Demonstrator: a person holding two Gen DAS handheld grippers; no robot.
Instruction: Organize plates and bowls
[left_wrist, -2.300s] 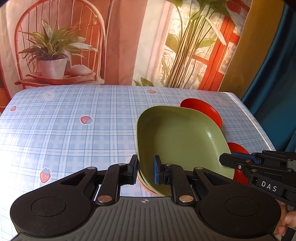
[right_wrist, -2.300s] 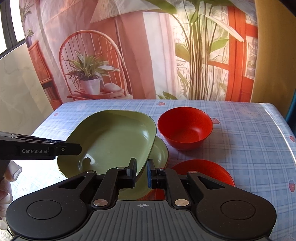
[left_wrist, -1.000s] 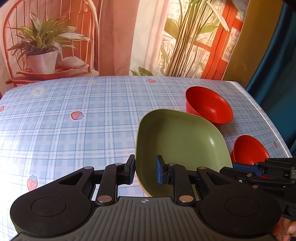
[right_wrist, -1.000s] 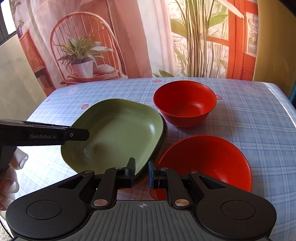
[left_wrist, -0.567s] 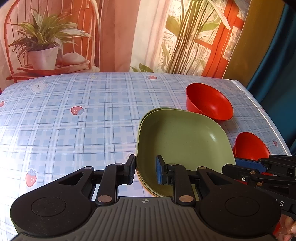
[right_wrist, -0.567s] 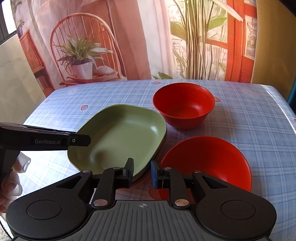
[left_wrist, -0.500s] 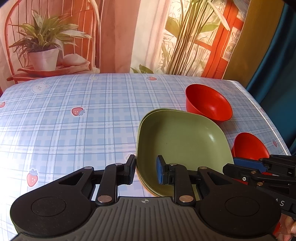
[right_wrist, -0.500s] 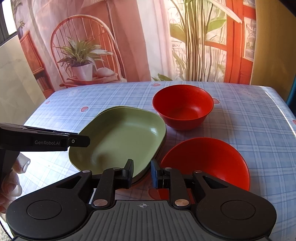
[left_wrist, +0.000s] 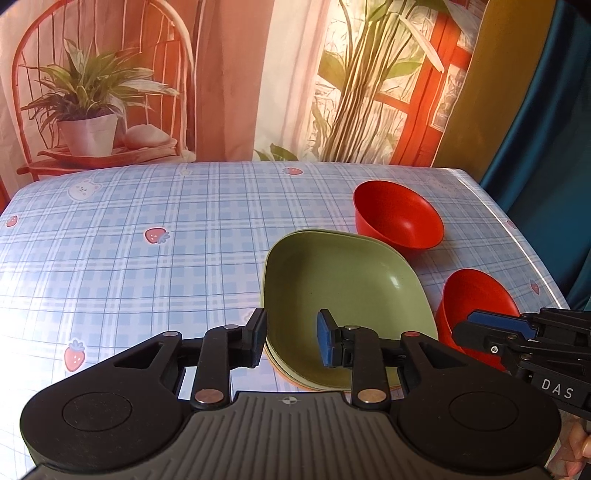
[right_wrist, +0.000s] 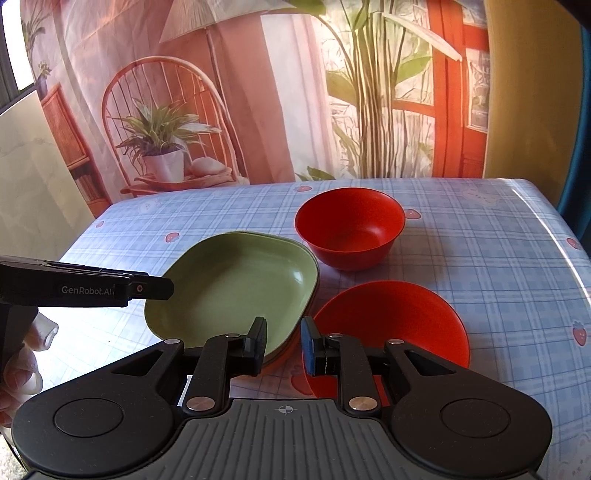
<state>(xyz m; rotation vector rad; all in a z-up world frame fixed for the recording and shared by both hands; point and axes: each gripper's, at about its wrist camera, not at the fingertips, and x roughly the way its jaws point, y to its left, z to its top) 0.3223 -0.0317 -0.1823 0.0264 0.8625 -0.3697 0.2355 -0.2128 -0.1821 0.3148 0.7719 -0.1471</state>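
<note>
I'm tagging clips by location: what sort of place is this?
Probably a staged home dining setup: a table under a blue plaid strawberry tablecloth, a printed fabric backdrop of chair and plants, and green plates.

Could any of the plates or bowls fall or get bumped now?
Maybe. The open left gripper straddles the stacked green square plates' near rim, so lifting carelessly could shift the stack. The open right gripper sits between that stack and the nearer red round bowl, which it might nudge.
</note>
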